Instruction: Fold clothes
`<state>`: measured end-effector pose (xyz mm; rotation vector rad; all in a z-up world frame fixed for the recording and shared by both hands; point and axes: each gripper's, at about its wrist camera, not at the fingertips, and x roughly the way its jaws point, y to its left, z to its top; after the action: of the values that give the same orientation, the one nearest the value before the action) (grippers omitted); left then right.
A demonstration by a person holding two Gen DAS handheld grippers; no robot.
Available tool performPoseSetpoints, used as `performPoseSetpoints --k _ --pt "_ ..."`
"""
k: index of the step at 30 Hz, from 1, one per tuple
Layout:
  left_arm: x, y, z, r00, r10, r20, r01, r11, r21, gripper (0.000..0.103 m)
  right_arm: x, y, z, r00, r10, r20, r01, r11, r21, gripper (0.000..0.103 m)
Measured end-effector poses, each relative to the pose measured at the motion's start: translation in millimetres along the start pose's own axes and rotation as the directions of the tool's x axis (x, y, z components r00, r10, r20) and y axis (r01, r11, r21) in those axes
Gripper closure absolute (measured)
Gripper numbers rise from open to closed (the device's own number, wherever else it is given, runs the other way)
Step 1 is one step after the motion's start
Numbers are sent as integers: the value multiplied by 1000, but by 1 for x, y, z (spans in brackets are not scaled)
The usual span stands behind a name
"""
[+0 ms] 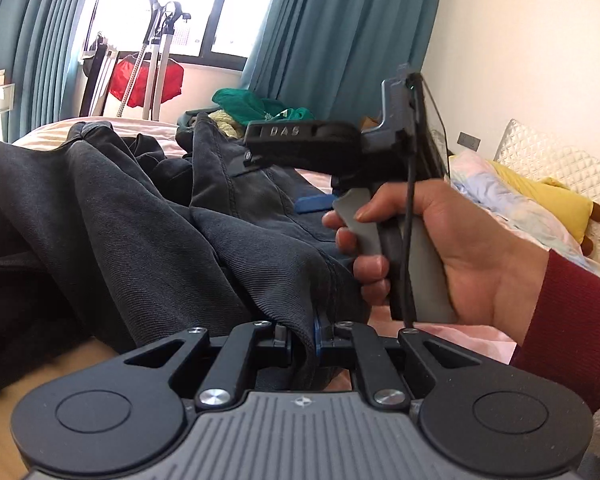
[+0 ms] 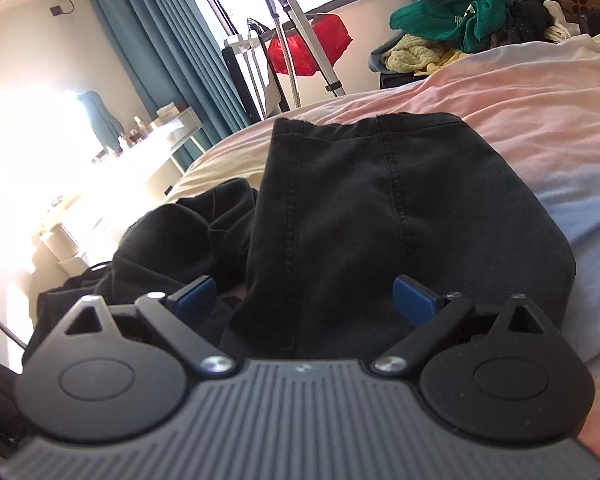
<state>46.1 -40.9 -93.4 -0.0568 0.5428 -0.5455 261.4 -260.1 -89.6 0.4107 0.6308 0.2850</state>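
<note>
A pair of dark grey jeans (image 1: 140, 220) lies rumpled on a pink bed (image 1: 460, 336). My left gripper (image 1: 305, 338) is shut on an edge of the jeans, with the cloth pinched between its blue pads. The right gripper (image 1: 312, 204) shows in the left wrist view, held in a hand over the jeans. In the right wrist view the right gripper (image 2: 306, 294) is open, its blue pads (image 2: 414, 300) spread either side of a jeans leg (image 2: 380, 220) that stretches away over the pink bed (image 2: 520, 112).
A pile of green and yellow clothes (image 1: 260, 112) sits in a basket beyond the bed; it also shows in the right wrist view (image 2: 452, 28). A clothes steamer stand (image 2: 300, 40) with a red bag stands by the window. Pillows (image 1: 540, 200) lie at the right.
</note>
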Motion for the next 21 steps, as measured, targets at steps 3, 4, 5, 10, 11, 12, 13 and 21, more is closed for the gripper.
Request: performPoseSetpoints --k 3,4,5,10,11,12,13,21 --pt "6 -5 -2 1000 9 -7 -9 999 38 93 19 1 -18 999 -25 -39 23 998 -57 5" --pt "9 -6 -3 1000 7 -15 -6 999 44 93 23 5 -22 998 -40 -47 36 995 -95 4" --pt "12 -7 -4 1000 8 -20 -7 998 55 93 26 12 -24 997 -57 -55 49 988 -143 3" --pt "18 -2 -7 999 10 -41 -8 999 37 93 26 38 -28 997 -53 -52 37 960 -278 6" --pt "19 1 -6 999 5 -47 -4 1000 19 93 27 41 -30 997 -64 -52 45 954 -297 6" --pt "19 4 -7 999 1 -54 -1 1000 5 93 27 43 -31 996 -74 -52 54 947 -316 6" --pt "19 5 -7 998 2 -59 -2 1000 -1 93 28 46 -33 995 -84 -52 62 940 -334 6" --pt "19 10 -9 998 20 -58 -21 1000 -9 93 26 65 -41 989 -145 -29 118 890 -440 67"
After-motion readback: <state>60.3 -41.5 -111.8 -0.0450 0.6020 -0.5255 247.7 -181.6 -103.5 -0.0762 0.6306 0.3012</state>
